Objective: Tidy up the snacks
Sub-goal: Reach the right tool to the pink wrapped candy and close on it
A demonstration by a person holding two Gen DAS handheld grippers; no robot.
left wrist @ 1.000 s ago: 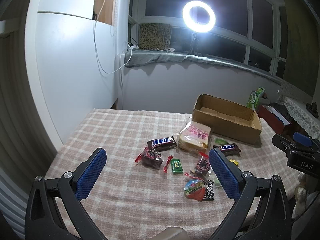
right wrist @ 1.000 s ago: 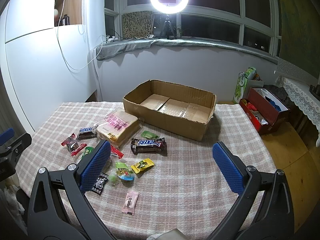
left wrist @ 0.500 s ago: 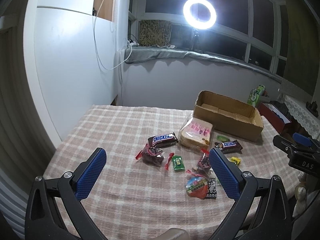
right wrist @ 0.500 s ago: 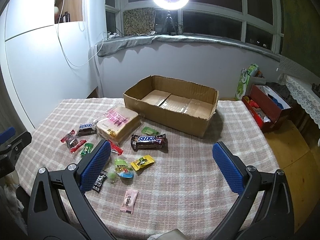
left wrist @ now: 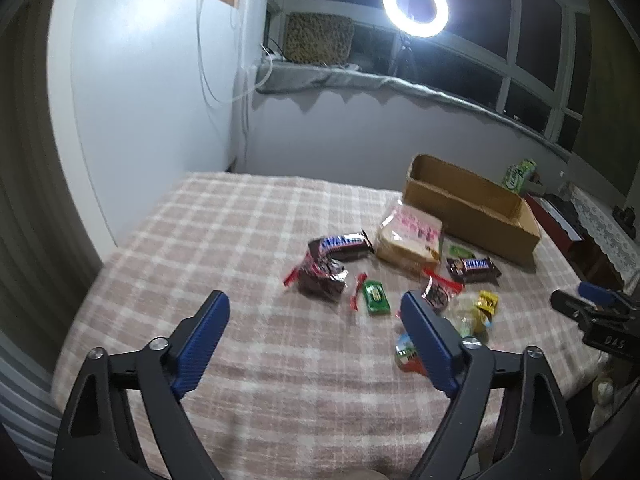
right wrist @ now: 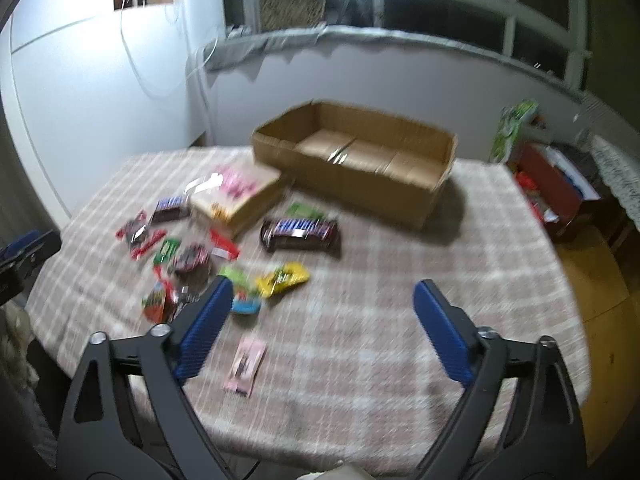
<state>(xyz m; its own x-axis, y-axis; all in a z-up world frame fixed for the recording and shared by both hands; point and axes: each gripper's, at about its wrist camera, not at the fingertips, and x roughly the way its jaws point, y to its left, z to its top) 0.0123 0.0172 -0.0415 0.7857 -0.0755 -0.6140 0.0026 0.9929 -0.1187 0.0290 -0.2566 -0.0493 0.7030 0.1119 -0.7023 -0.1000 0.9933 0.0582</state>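
Several snacks lie on a checked tablecloth [left wrist: 224,248]: a Snickers bar [left wrist: 340,245], a bread pack [left wrist: 410,236], a second Snickers bar [right wrist: 300,232], a green candy [left wrist: 375,298], a yellow packet [right wrist: 283,278] and a pink packet [right wrist: 245,366]. An open, empty cardboard box [right wrist: 360,160] stands behind them; it also shows in the left wrist view [left wrist: 468,208]. My left gripper [left wrist: 316,340] is open and empty above the near table. My right gripper [right wrist: 324,328] is open and empty, above the table right of the pile.
A ring light [left wrist: 414,0] shines at the window. A red box [right wrist: 560,192] and a green bag [right wrist: 512,132] sit off the table's right side. A white wall [left wrist: 140,100] is on the left.
Both grippers have moved forward and tilted down toward the table, so the snacks look closer. Both views are blurred from motion. Both stay open.
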